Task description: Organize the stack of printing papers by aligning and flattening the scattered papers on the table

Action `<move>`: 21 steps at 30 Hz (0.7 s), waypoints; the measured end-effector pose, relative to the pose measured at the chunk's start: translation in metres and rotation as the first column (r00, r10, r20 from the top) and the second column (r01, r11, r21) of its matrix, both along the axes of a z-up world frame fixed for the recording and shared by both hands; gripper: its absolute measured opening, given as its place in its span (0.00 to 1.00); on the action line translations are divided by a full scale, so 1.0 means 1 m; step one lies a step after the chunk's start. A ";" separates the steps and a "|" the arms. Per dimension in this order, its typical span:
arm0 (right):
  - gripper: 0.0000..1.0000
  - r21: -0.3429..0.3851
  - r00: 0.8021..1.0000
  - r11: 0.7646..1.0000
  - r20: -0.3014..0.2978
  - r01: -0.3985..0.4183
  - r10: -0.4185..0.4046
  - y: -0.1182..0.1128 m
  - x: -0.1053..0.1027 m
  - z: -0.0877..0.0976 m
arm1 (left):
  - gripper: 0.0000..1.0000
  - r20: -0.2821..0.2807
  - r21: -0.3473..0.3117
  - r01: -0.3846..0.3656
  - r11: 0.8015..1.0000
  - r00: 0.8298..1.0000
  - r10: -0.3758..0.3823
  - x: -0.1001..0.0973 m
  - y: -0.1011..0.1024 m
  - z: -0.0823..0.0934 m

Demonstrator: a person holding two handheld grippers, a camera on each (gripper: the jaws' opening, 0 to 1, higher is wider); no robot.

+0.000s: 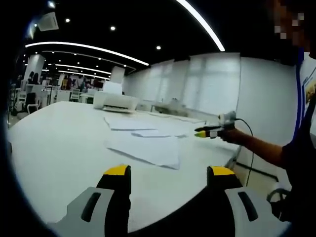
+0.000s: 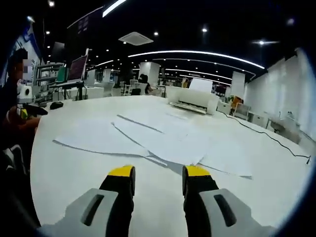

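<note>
White papers [image 2: 163,138] beyond hand-held gripper [image 2: 158,180]

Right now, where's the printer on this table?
The printer sits at the table's far end in the left gripper view, just beyond the scattered papers.

Your left gripper [image 1: 170,173] and right gripper [image 2: 158,174] each have black jaws with yellow tips on grey housings with dark slots. A black cable [image 1: 251,133] trails from the right one. You wear a dark top [image 1: 301,168].
</note>
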State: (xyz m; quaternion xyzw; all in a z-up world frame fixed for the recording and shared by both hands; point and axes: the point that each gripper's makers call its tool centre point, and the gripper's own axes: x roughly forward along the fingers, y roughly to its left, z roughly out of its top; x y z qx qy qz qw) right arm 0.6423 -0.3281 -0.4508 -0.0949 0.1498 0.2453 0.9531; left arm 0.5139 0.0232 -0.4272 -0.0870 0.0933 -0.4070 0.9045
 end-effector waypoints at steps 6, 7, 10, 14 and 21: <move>0.34 0.016 1.000 0.999 -0.012 0.027 -0.027 -0.004 0.005 -0.001 | 0.65 0.004 -0.002 -0.006 1.000 1.000 0.006 0.002 0.003 0.001; 0.34 0.024 0.999 0.999 -0.025 0.037 -0.036 -0.004 0.007 -0.002 | 0.65 0.005 -0.004 -0.008 1.000 1.000 0.008 0.002 0.004 0.001; 0.34 0.035 0.997 0.998 -0.044 0.059 -0.058 -0.008 0.011 -0.006 | 0.65 0.005 -0.005 -0.011 1.000 1.000 0.011 0.003 0.005 0.001; 0.34 0.094 0.993 0.991 -0.073 0.096 -0.089 -0.012 0.016 -0.008 | 0.65 0.004 -0.005 -0.013 1.000 1.000 0.013 0.005 0.006 -0.001; 0.35 0.246 0.985 0.957 -0.121 0.153 -0.126 -0.021 0.033 -0.004 | 0.64 0.009 -0.004 -0.012 1.000 1.000 0.012 0.006 0.006 -0.001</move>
